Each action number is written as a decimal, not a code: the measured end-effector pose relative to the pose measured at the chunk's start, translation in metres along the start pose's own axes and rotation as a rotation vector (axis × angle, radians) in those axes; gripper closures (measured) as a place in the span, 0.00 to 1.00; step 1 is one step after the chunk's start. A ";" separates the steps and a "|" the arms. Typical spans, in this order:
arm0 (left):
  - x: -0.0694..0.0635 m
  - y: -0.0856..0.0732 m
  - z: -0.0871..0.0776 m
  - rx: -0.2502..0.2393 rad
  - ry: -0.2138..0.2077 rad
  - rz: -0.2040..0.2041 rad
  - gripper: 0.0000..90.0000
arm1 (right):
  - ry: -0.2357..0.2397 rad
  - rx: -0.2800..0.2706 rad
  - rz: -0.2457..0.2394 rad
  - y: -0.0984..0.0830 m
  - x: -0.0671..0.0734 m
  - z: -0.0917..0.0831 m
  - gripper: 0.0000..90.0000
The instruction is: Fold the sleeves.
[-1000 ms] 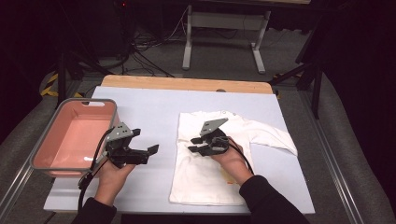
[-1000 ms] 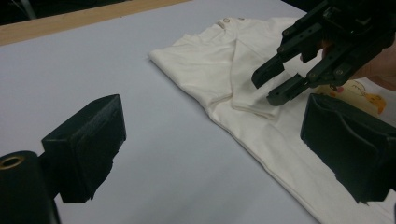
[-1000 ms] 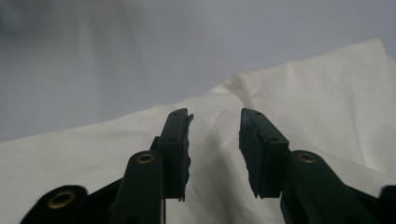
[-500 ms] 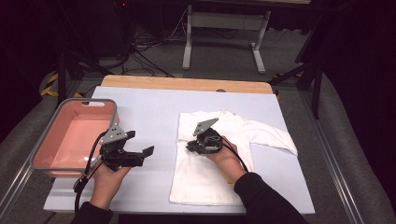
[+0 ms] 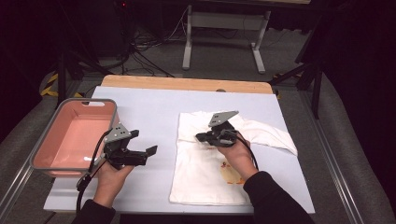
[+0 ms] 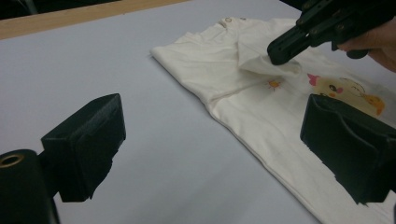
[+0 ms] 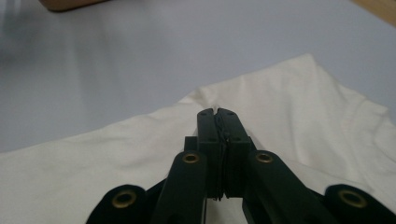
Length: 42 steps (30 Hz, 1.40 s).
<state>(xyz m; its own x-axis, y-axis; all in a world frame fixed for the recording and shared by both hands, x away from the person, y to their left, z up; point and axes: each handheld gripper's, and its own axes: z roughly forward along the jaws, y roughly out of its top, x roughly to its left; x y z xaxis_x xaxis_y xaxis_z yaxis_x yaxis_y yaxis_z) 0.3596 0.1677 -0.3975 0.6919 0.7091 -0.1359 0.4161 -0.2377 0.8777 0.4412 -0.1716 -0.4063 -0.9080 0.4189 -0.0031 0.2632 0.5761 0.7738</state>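
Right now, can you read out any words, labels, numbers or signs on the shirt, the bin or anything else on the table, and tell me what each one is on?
No readable text anywhere.
White shirt: only a printed picture, a yellow cartoon animal with a pink bit, plus a small orange sun-like mark; no letters.
Pink bin: no label seen.
Table cover: plain.

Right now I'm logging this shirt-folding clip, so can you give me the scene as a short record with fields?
surface: pale sheet over a wooden table
shirt: white, printed front, lying flat
right gripper: jaws have just closed, pinching a fold of the shirt, lifted slightly
left gripper: open, above bare sheet, left of the shirt
bin: pink, at table's left edge
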 end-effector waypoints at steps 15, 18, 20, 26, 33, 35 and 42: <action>-0.002 0.003 0.007 0.003 -0.016 0.003 0.09 | -0.191 -0.104 0.124 -0.033 -0.042 -0.087 0.99; -0.002 0.003 0.009 0.004 -0.018 0.004 0.09 | -0.218 -0.105 0.152 -0.043 -0.046 -0.097 0.99; -0.002 0.003 0.010 0.007 -0.019 0.005 0.09 | -0.227 -0.097 0.183 -0.052 -0.048 -0.102 0.99; -0.003 0.004 0.012 0.006 -0.023 0.009 0.09 | -0.245 -0.043 0.218 -0.073 -0.043 -0.104 0.98; -0.005 0.005 0.015 0.010 -0.028 0.015 0.09 | -0.334 0.058 0.246 -0.082 -0.045 -0.108 0.76; -0.005 0.005 0.015 0.012 -0.028 0.014 0.09 | -0.366 0.057 0.228 -0.078 -0.046 -0.109 0.72; -0.005 0.004 0.013 0.011 -0.027 0.017 0.08 | -0.360 0.064 0.198 -0.071 -0.056 -0.090 0.65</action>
<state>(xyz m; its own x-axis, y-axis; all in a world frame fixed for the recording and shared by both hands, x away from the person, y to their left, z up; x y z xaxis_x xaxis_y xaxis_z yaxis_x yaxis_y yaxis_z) 0.3657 0.1543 -0.3991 0.7149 0.6864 -0.1335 0.4100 -0.2569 0.8751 0.4440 -0.2988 -0.4039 -0.6687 0.7383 -0.0883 0.4515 0.4975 0.7407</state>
